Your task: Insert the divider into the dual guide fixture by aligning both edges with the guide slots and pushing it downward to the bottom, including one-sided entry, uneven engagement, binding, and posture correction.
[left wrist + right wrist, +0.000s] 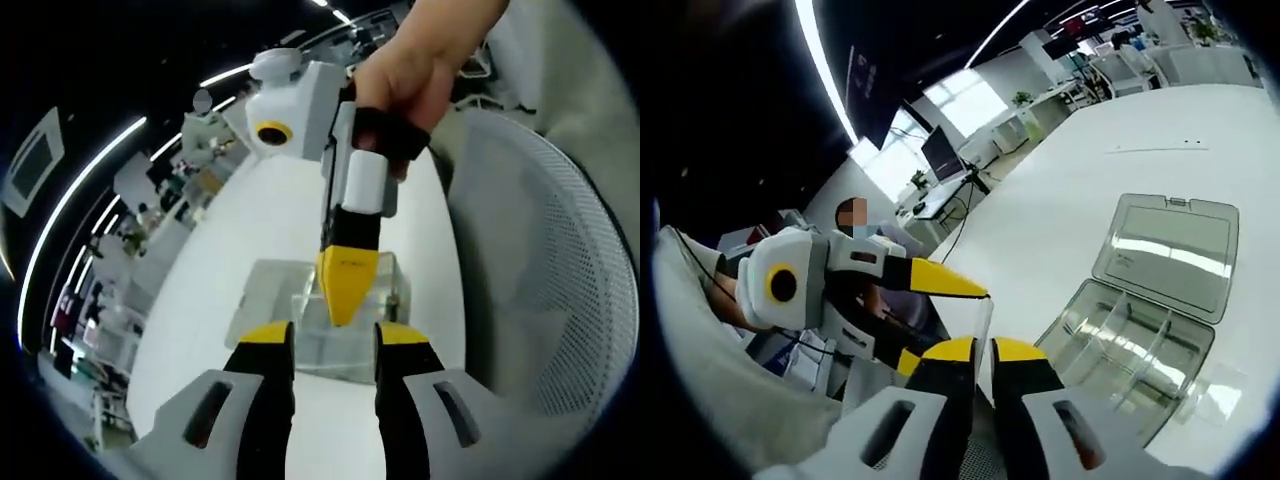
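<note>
- The clear divider (985, 325) is pinched upright between the right gripper's (983, 352) 2 nearly closed jaws.
- The left gripper (940, 320) is seen just left of it, jaws wide apart.
- The clear box (1140, 345), lid open, is set on the white table (1060, 200) right of the right gripper.
- In the left gripper view, the box (300, 310) lies just beyond the left gripper (335, 345).

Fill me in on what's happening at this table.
A person is working with two handheld grippers. The right gripper is shut on a clear divider, held in the air near the open clear box on the white table. The left gripper is open and holds nothing. The divider is not yet in the box.
</note>
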